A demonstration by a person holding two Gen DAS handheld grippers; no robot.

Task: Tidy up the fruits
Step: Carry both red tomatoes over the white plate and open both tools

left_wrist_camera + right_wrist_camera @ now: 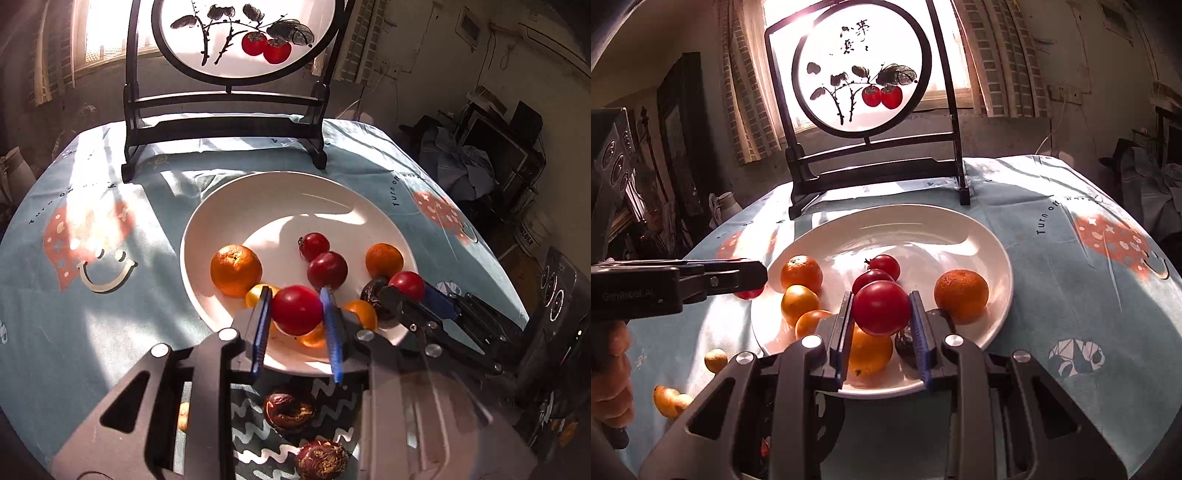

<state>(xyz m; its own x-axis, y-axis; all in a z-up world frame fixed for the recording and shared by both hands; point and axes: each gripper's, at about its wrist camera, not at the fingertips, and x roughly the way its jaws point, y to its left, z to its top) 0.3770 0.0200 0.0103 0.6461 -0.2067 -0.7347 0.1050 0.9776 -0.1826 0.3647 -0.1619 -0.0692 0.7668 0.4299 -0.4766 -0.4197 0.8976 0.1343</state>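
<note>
My left gripper (295, 295) is shut on a red tomato (297, 312), held above the near rim of the white plate (258, 206). My right gripper (881, 297) is shut on another red tomato (882, 310) over the same plate (923, 221). Each gripper shows in the other's view: the right gripper (406, 286) at the plate's right edge, the left gripper (753, 286) at its left edge. On the plate lie two tomatoes (327, 269), two large oranges (235, 269) (384, 259), small yellow-orange fruits (799, 302) and a dark fruit (905, 343).
A framed round painting on a dark stand (225, 122) rises behind the plate. Two dark brown fruits (290, 406) lie on a dark patterned cloth (251, 413) under my left gripper. Small tan fruits (716, 360) (668, 400) sit on the blue tablecloth (1052, 295). A hand (609, 369) grips the left handle.
</note>
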